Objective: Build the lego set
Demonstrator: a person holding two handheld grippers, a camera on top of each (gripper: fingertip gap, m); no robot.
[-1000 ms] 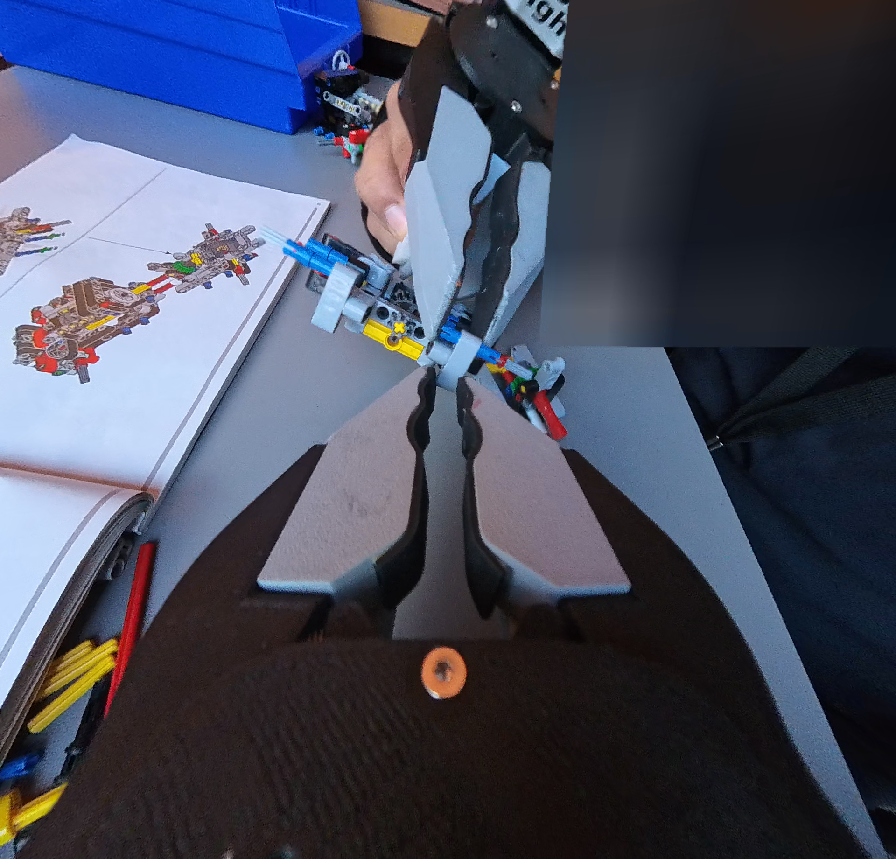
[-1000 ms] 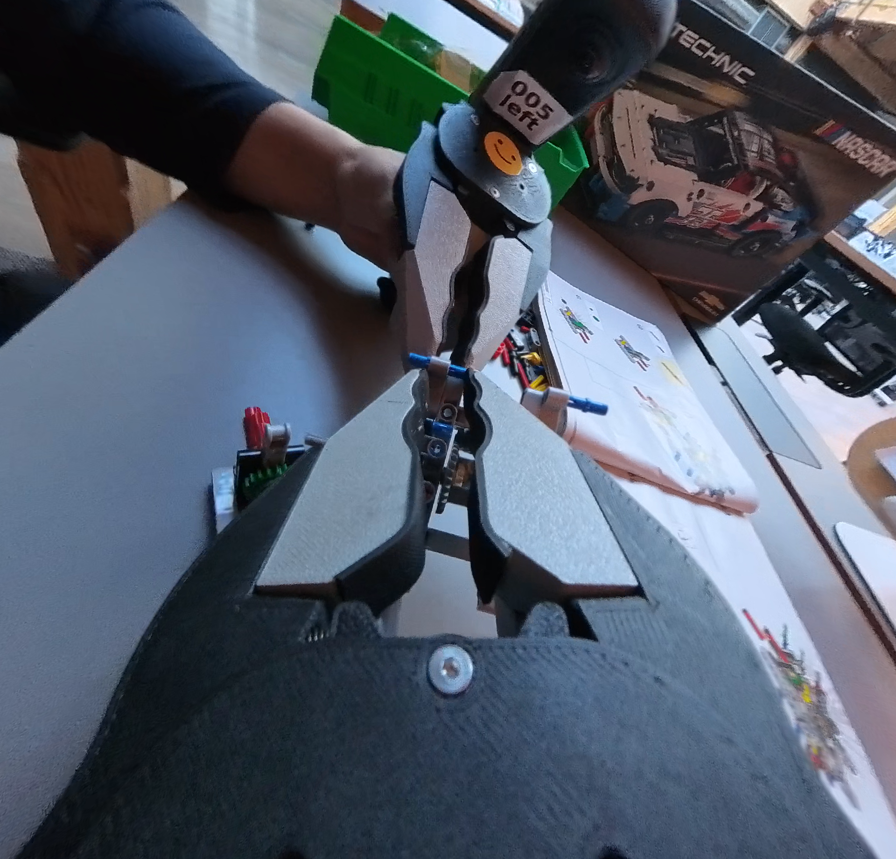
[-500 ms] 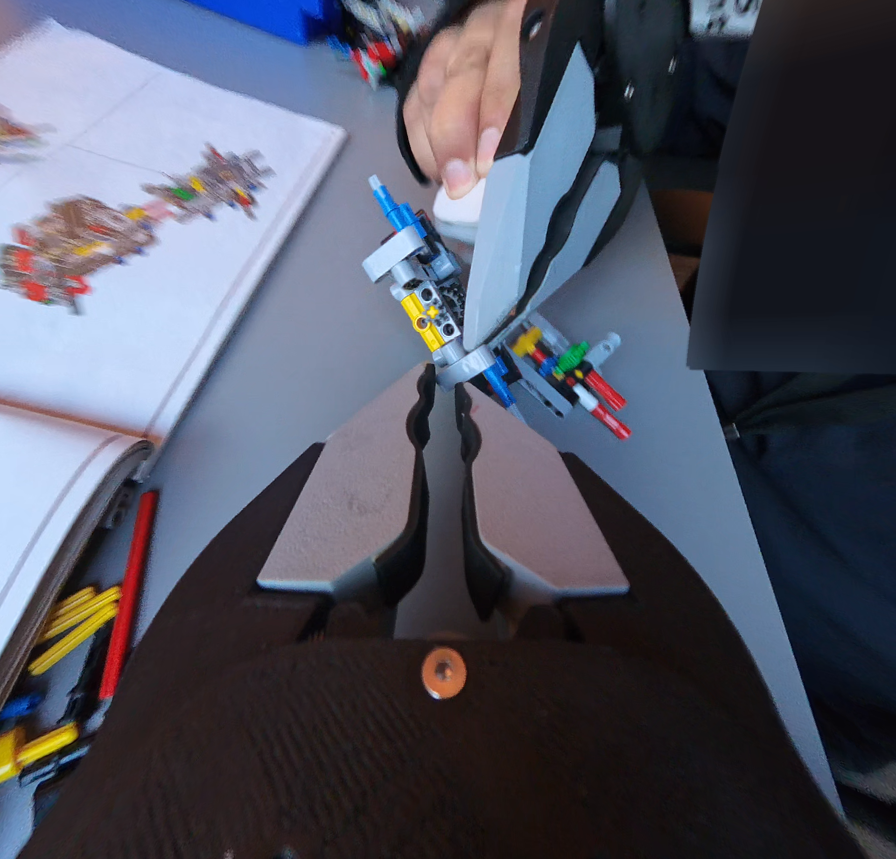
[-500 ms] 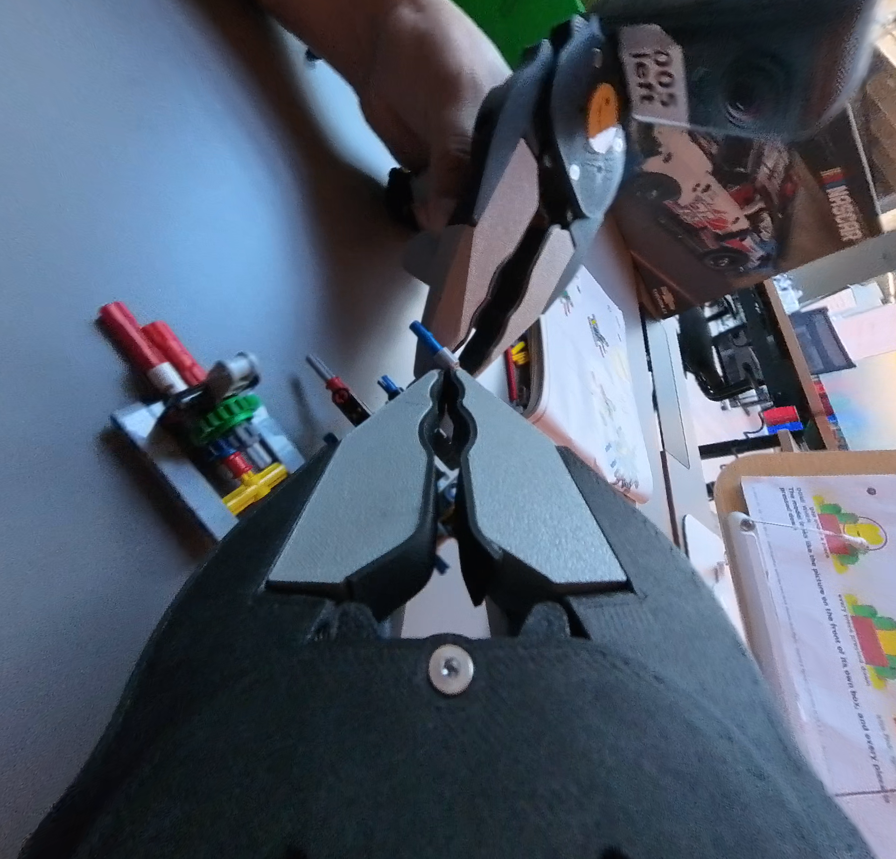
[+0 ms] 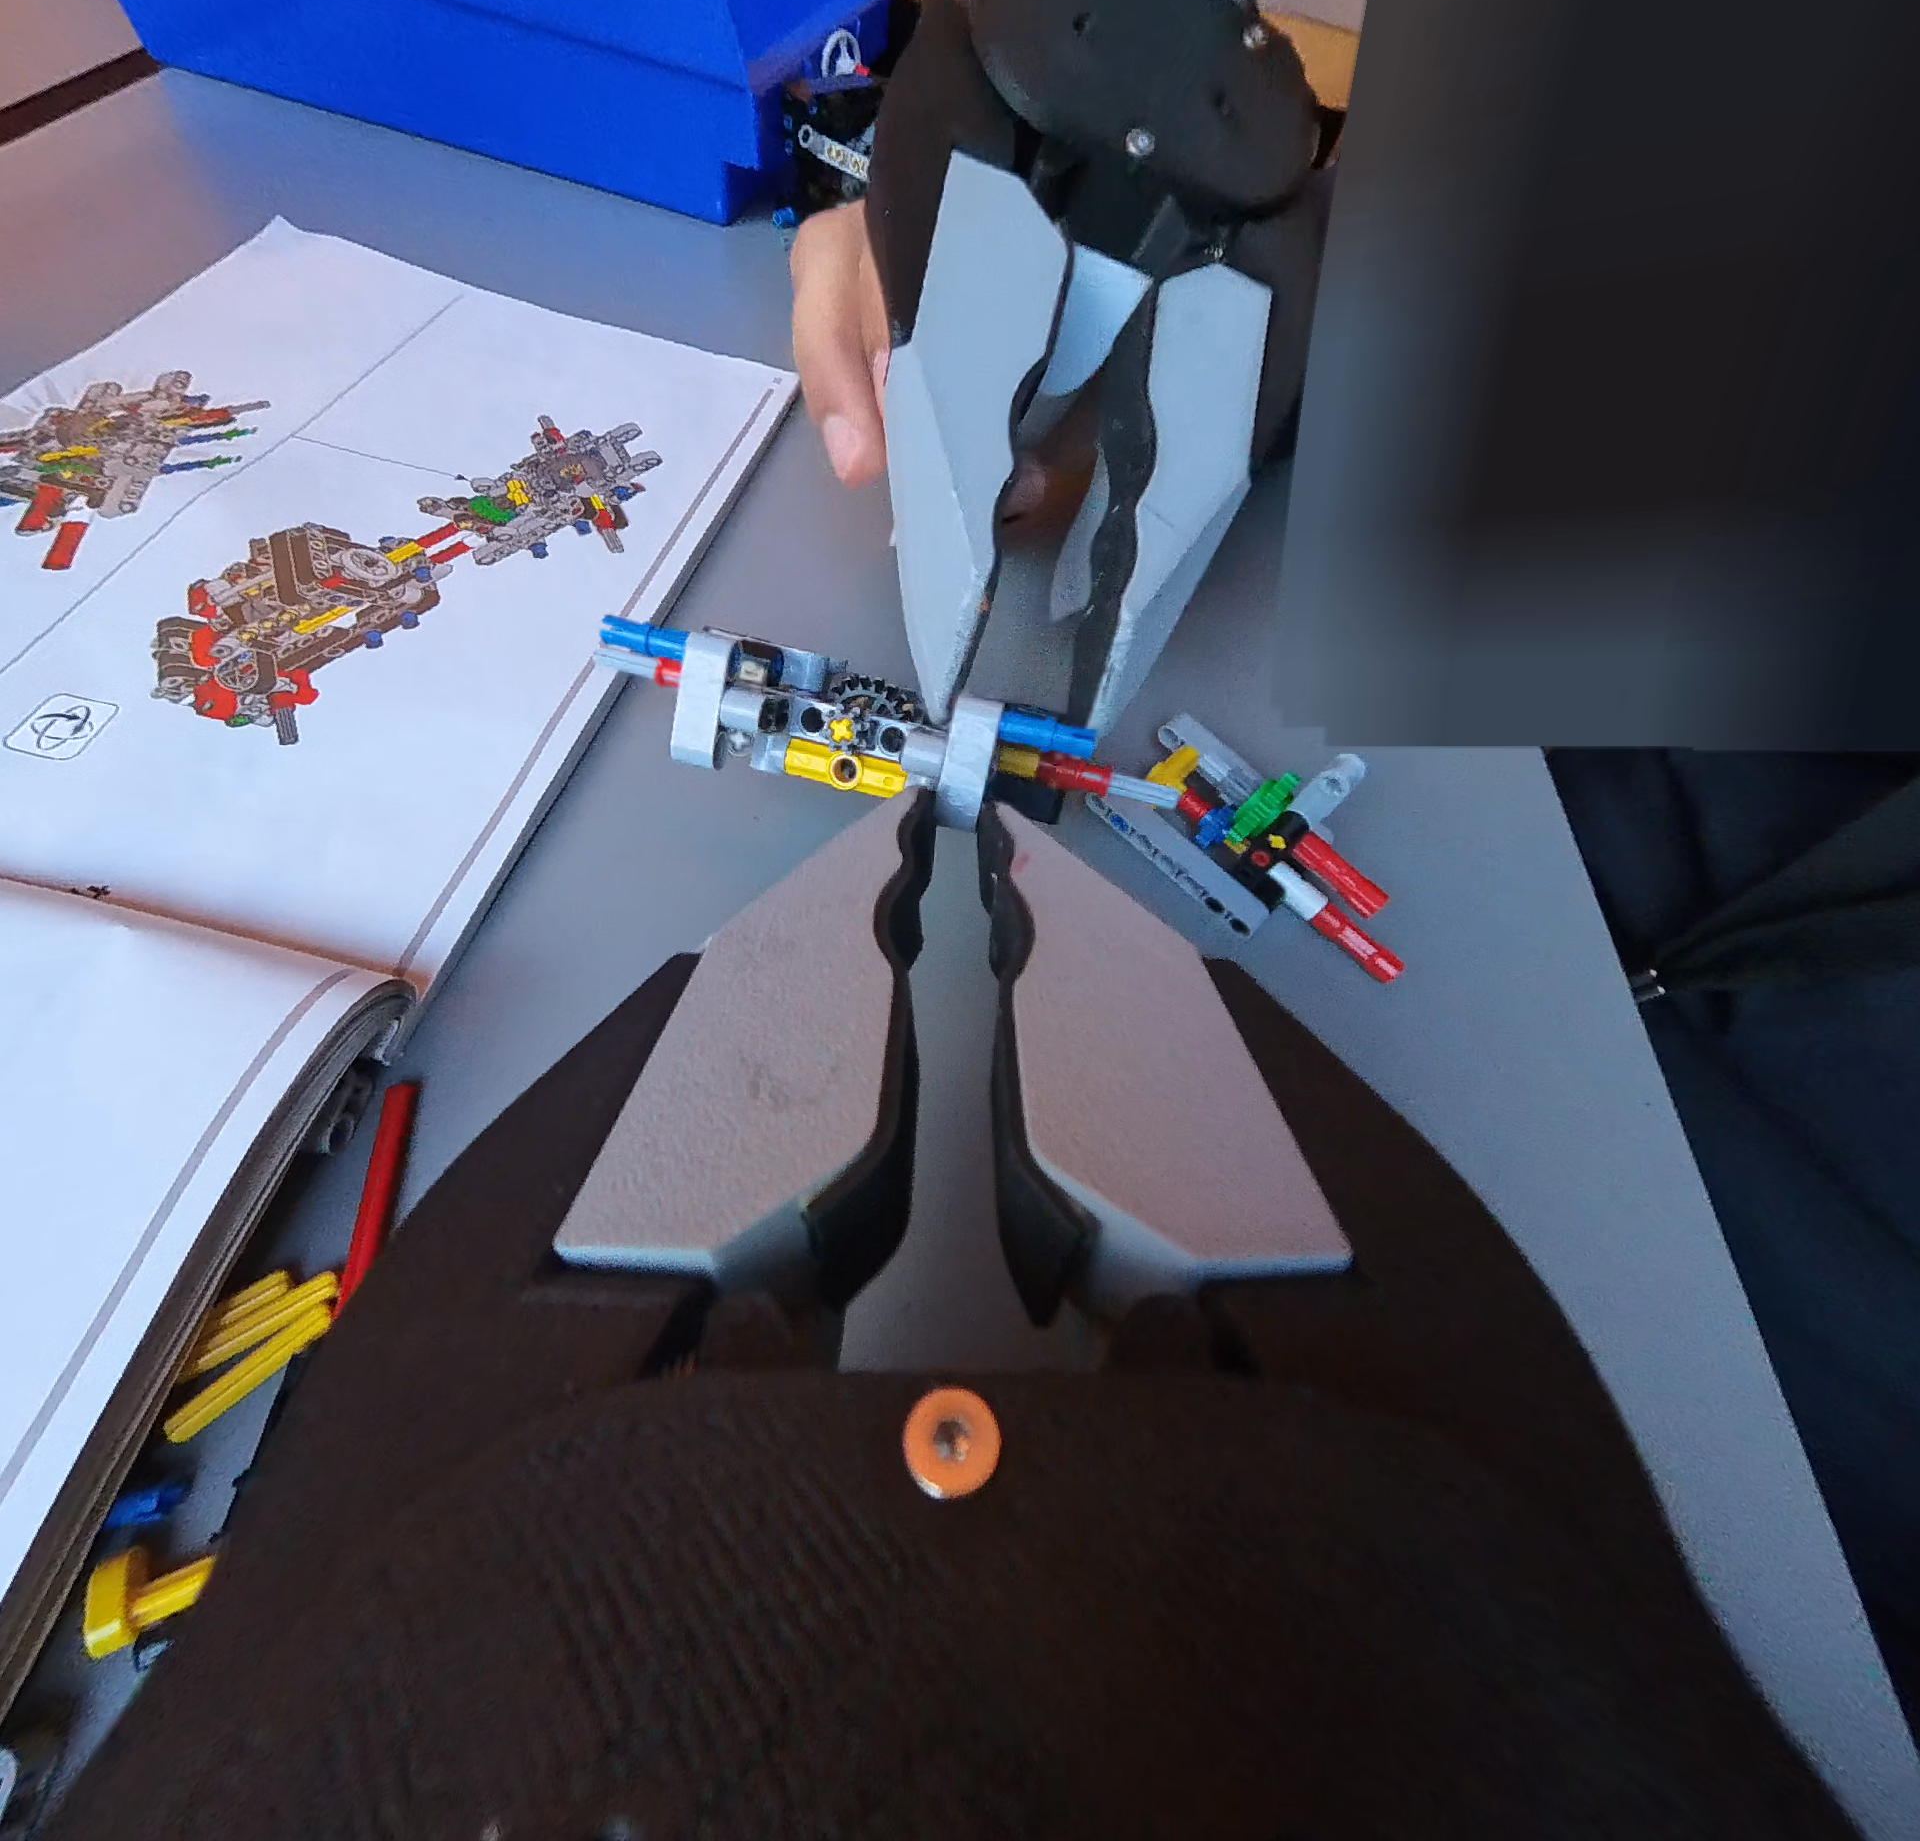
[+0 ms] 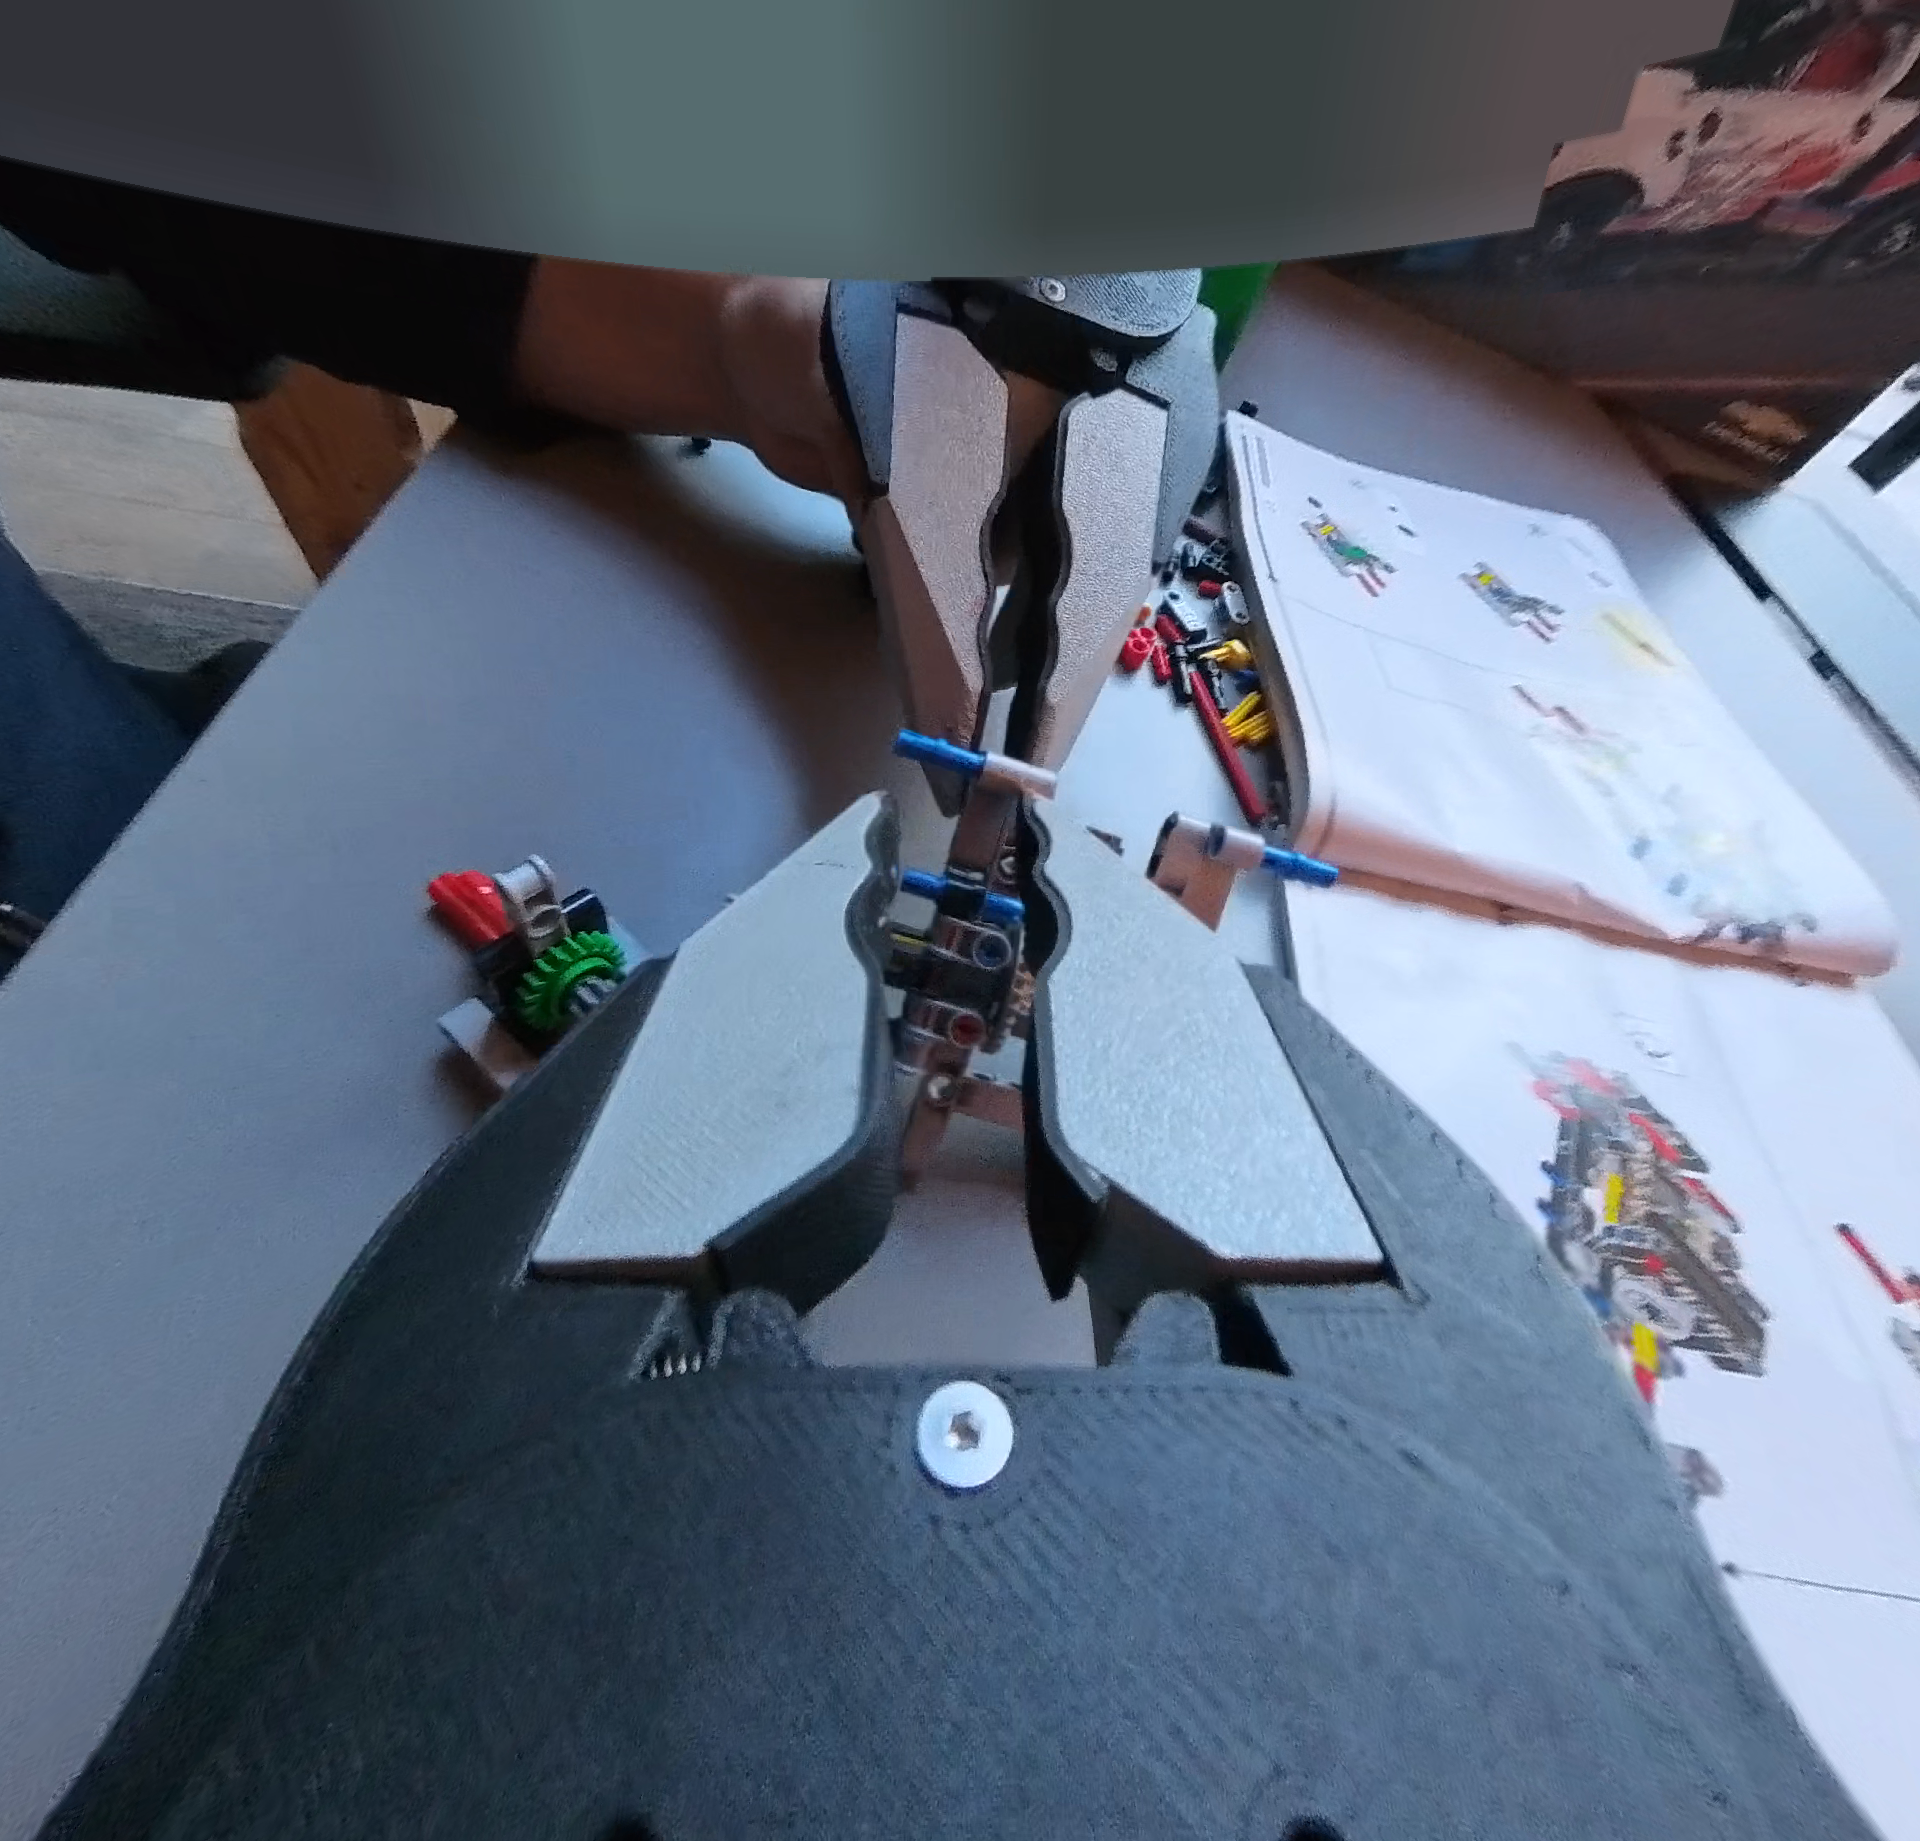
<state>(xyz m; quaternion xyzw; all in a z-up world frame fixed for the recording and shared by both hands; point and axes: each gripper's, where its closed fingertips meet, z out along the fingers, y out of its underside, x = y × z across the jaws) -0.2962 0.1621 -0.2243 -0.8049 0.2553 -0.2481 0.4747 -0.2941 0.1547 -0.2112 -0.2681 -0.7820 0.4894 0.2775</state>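
Right fingers (image 6: 1029, 846) have parted (box (image 6: 1704, 181) printed)

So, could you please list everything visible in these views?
grey, yellow and blue toy-brick assembly: 1, mid-air between grippers
toy-brick cluster with green gear and red axles: 1, right
white open instruction booklet: 1, left
blue plastic bin: 1, far left
loose yellow and red sticks: several, beside booklet
dark cardboard box: 1, behind booklet
grey table: 1
left gripper: shut on the assembly's grey end ring
right gripper: fingers apart, straddling that end
person's hand: 1, behind right gripper
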